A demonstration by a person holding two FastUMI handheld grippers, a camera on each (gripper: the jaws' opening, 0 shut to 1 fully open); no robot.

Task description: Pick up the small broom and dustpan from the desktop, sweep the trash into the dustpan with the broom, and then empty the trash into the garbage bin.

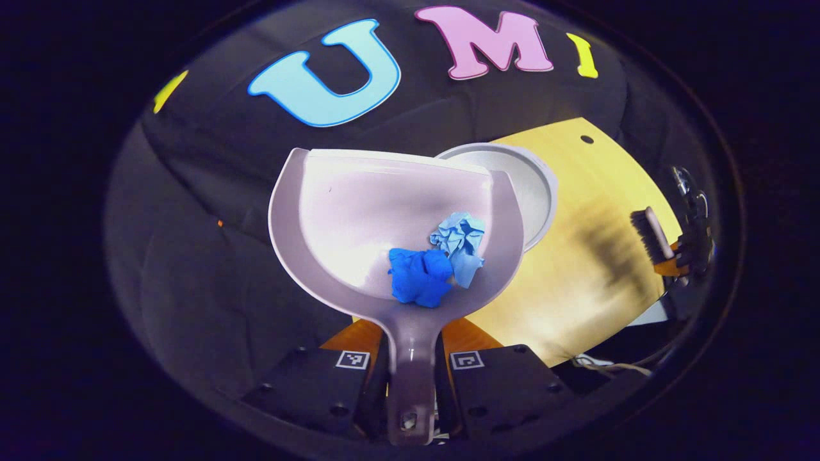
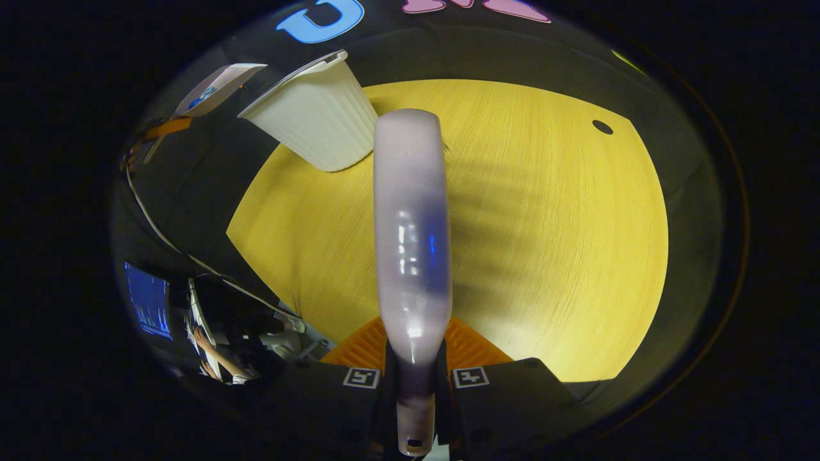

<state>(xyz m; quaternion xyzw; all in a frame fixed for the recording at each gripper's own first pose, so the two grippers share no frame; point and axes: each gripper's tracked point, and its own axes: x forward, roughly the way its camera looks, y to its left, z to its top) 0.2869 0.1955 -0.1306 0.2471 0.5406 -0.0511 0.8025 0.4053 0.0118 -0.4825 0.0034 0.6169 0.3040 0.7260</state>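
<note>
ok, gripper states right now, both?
Left gripper: shut on the pale plastic dustpan handle.
Right gripper: shut on the pale plastic broom handle.

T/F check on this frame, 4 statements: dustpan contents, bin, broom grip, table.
1. The dustpan holds two crumpled paper wads. True.
2. The left tongs are open and empty. False: they are shut on the dustpan's handle.
3. The garbage bin lies tipped over on the table. False: it stands on the table, seen slanted by the lens, open end up.
4. The right tongs clamp the broom by its handle. True.
</note>
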